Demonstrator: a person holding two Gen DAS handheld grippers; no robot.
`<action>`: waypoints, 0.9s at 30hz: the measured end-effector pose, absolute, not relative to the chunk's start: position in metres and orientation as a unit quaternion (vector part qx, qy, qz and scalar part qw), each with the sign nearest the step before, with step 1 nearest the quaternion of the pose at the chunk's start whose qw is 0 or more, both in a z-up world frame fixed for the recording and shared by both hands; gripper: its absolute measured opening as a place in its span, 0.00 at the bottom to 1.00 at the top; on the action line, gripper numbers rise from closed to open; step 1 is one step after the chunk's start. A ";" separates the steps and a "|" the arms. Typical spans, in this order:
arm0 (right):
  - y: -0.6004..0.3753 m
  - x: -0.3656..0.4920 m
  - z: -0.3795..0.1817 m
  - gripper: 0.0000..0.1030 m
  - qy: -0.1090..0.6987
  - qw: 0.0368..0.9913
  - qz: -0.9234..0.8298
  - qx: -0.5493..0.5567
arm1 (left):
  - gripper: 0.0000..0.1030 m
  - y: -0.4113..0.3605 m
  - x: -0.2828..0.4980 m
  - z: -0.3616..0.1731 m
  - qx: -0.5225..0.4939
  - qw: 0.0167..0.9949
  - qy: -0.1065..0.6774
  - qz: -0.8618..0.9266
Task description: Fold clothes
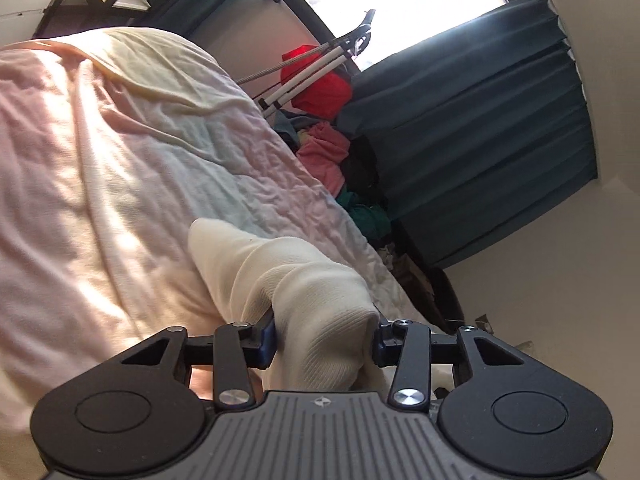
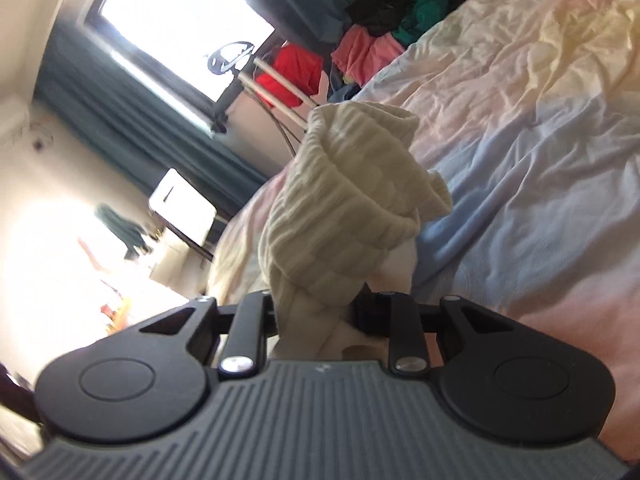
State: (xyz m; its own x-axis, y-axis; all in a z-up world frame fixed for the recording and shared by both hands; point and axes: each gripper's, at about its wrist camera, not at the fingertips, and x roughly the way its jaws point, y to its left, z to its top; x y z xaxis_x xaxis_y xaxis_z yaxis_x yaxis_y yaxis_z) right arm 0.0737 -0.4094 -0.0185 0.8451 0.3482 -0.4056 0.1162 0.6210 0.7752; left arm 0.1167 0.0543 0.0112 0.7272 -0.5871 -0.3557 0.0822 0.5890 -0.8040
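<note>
pinching one cream sock [image 1: 304, 280] between left gripper [image 1: 325, 338] and right gripper [image 2: 316, 312], both clamped on it, seemingly mid-fold; next, lay it on the bed [image 1: 100, 160].

Open room is offered across the rumpled bedspread [image 1: 120, 168]; the far edge is blocked by a heap of clothes [image 1: 336, 160], a drying rack [image 1: 304, 68] and dark curtains [image 1: 480, 140].
</note>
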 end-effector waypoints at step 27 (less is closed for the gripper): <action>-0.774 0.231 -0.034 0.27 0.255 0.825 -0.173 0.474 | 0.43 -0.431 0.442 -0.036 -0.278 0.808 0.395 -0.338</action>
